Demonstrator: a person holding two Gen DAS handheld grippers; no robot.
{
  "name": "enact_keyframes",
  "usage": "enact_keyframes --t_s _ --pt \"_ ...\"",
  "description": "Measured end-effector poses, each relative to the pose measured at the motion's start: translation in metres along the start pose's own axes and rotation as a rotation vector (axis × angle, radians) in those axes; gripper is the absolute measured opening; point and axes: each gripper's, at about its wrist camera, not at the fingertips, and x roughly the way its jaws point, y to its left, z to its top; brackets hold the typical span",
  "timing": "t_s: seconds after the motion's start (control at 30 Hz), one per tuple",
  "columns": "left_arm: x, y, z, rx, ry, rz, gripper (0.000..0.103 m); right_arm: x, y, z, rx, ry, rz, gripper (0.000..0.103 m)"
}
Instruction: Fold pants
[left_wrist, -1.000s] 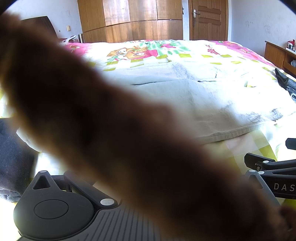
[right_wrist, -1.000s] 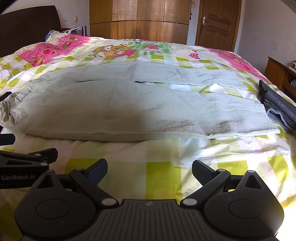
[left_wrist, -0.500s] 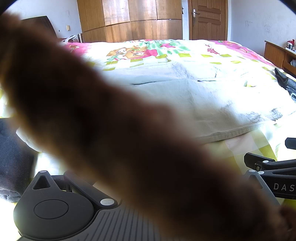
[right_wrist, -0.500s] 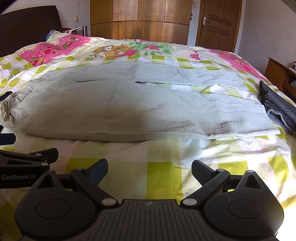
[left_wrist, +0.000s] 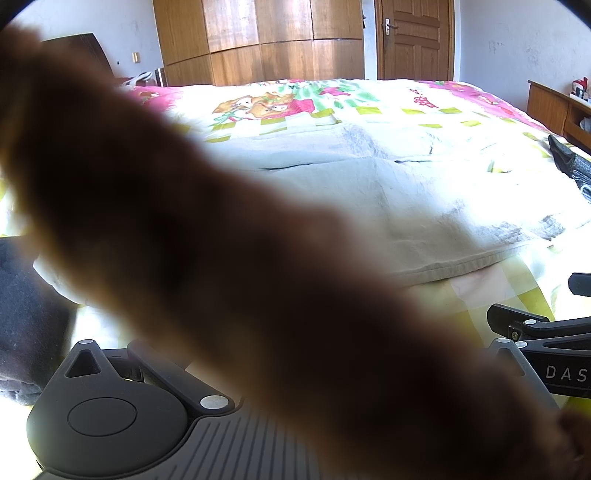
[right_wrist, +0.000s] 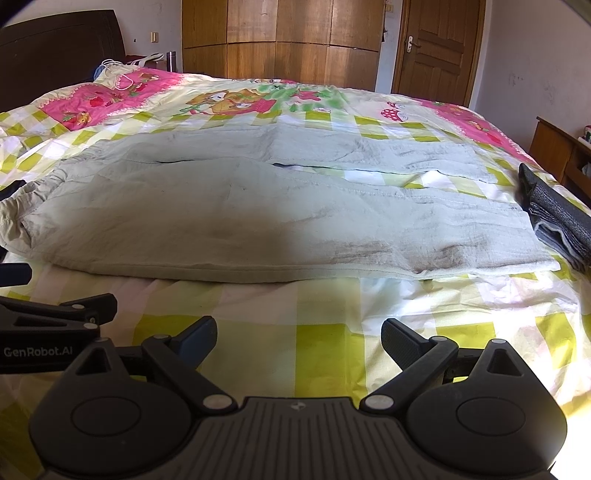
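Hovering low over the checked bedspread (right_wrist: 325, 343), the right gripper (right_wrist: 299, 334) is sitting with its jaws spread wide and nothing between them — the pale green pants (right_wrist: 229, 218) are lying just beyond, spread flat across the bed. Their long axis is running left to right across the view: waistband bunched at the far left, leg hems ending at the right beside a folded dark garment (right_wrist: 554, 218). The near leg's seam edge is facing the tool side-on, so the fingertips are looking square at the length of the cloth, not at an end.

Over on the left wrist view, a blurred brown shape right against the lens is covering most of the picture, and the left gripper (left_wrist: 295, 354) is largely hidden behind it — whether its jaws are wide or closed, I cannot tell. In the right view its body is showing at the left edge, nearer the waistband end.

Judging by that layout, the right hand looks better placed for the hem end, the left for the waist, with the fold likely going across the long axis.
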Motion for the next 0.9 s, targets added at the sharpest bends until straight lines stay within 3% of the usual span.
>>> enact_keyframes --t_s 0.27,0.6,0.73,0.9 --pt "-0.001 0.011 0.005 -0.012 0.000 -0.006 0.103 0.000 0.008 0.008 -0.028 -0.003 0.015 0.103" --pt "-0.003 0.045 0.019 -0.031 -0.056 0.030 0.103 0.010 0.036 0.036 -0.071 -0.014 0.083 0.103" --pt "-0.002 0.071 0.028 0.000 -0.100 0.090 0.103 0.017 0.058 0.047 -0.097 -0.019 0.126 0.103" --pt "0.015 0.117 0.028 -0.053 -0.011 0.080 0.103 0.027 0.087 0.061 -0.132 -0.026 0.182 0.103"
